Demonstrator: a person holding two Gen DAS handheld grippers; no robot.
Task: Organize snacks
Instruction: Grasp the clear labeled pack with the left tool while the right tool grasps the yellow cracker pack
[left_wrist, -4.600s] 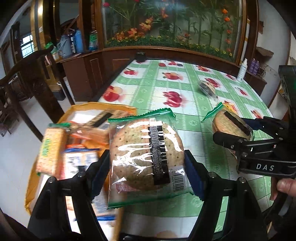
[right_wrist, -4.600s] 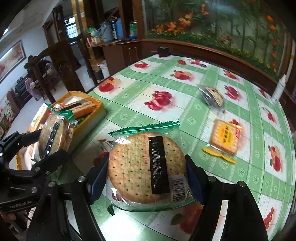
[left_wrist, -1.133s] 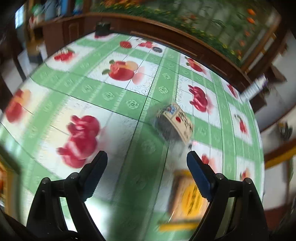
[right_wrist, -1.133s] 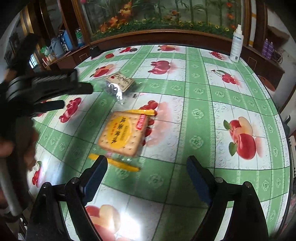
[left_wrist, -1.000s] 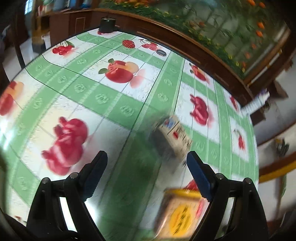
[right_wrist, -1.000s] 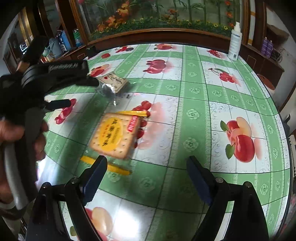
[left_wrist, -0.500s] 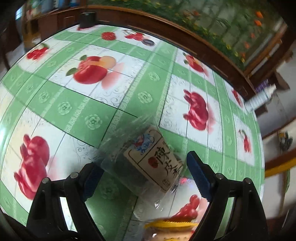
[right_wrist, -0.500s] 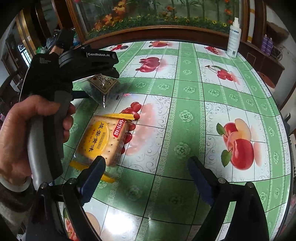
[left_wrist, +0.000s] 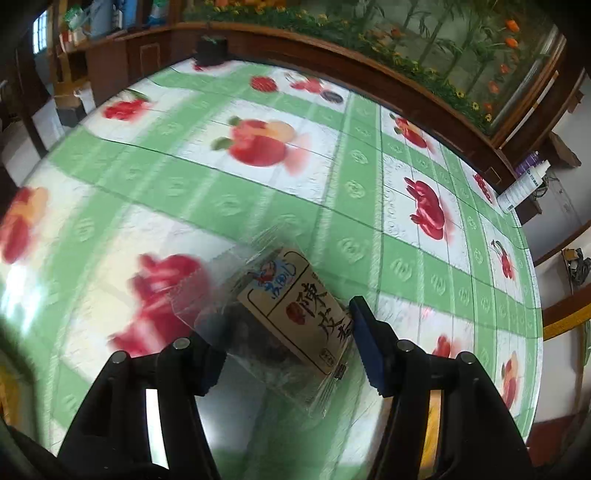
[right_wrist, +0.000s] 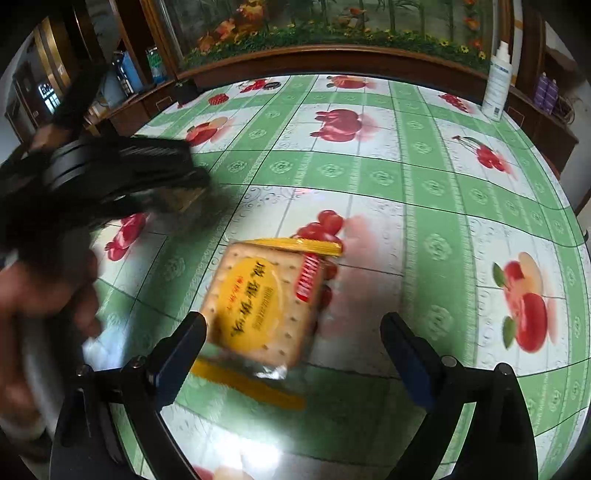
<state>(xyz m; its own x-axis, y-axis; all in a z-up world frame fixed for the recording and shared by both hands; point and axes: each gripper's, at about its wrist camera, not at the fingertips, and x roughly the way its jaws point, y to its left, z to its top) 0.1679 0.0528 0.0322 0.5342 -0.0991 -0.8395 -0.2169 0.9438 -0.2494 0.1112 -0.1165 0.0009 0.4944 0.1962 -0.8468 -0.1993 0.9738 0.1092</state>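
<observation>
**Left claw pinching clear packet, right claw wide over cracker pack**

Left gripper (left_wrist: 286, 334): jaws have just been closing, clear snack packet (left_wrist: 291, 321) with the beige label sits between them, both pads against the wrapper, so it's grasping the packet. Packet lies on the green fruit-print tablecloth (left_wrist: 229, 199), tilted.

Right gripper (right_wrist: 293, 345): jaws have just been opening, spread wide, nothing gripped. Yellow cracker pack (right_wrist: 264, 304) lies flat on the tablecloth, near the left finger (right_wrist: 181, 350), well clear of the right one.

White spray bottle (right_wrist: 498, 81) stands at the far right table edge. Person's hand (right_wrist: 40, 295) on the left gripper's handle, blurred.
</observation>
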